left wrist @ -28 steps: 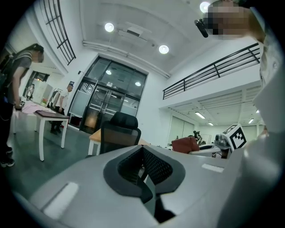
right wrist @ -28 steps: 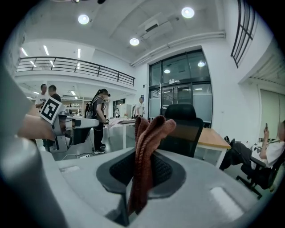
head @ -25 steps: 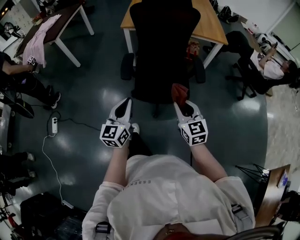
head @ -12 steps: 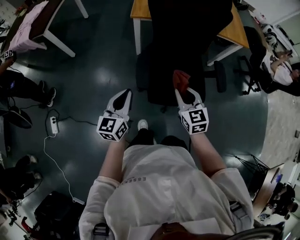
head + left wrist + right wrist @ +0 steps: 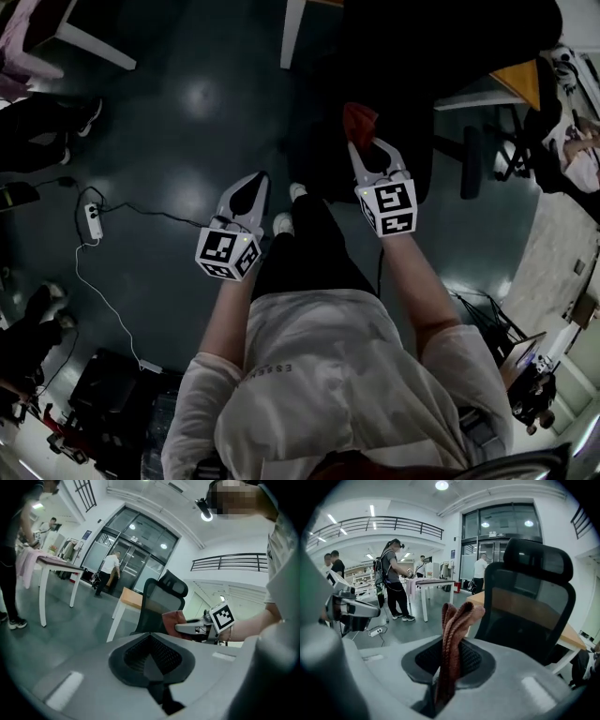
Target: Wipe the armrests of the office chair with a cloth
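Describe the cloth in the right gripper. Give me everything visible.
The cloth is reddish-brown with a ribbed, knitted-looking weave, folded into several bunched layers. Its lower part is clamped between the shut jaws of the right gripper, and the free end stands upright above them, its top curling over to one side. It looks soft, dry and limp. It is held up close in front of the black office chair; whether it touches the chair cannot be told.

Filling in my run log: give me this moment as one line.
left gripper: shut, empty | right gripper: shut on cloth | chair: ahead, cloth not touching it
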`<state>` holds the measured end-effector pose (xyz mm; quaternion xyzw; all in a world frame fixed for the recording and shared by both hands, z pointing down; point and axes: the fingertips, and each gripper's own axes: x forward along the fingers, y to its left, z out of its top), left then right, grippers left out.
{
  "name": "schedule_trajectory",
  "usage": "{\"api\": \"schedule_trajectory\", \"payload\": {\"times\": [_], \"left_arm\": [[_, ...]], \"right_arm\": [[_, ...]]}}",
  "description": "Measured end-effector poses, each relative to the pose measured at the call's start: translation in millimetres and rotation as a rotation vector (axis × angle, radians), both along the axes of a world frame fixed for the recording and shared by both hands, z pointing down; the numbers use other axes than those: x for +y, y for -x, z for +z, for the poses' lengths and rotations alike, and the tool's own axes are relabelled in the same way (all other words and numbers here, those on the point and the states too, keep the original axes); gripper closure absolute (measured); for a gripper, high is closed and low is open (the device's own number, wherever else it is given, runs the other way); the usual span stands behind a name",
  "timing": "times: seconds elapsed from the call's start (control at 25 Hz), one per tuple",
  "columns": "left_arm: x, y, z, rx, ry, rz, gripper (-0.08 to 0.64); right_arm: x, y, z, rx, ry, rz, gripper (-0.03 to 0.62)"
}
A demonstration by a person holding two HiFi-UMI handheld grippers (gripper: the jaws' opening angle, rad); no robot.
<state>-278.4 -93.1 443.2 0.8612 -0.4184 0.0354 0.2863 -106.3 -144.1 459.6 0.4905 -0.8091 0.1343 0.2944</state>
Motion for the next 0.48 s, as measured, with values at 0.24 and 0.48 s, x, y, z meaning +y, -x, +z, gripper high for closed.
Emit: {"api": "schedule_trajectory", "payload": {"times": [0.24,0.48], "left_arm": [[-17,-12,48,0.019,0.074,0.000,0.543],[-22,-12,87,0.025,0.138,-0.031,0.541]], "right_arm": [[-66,20,56,0.069,0.041,-0.103,0.543],[-114,39,94,0.147,0.041,-0.186,0.543]]}}
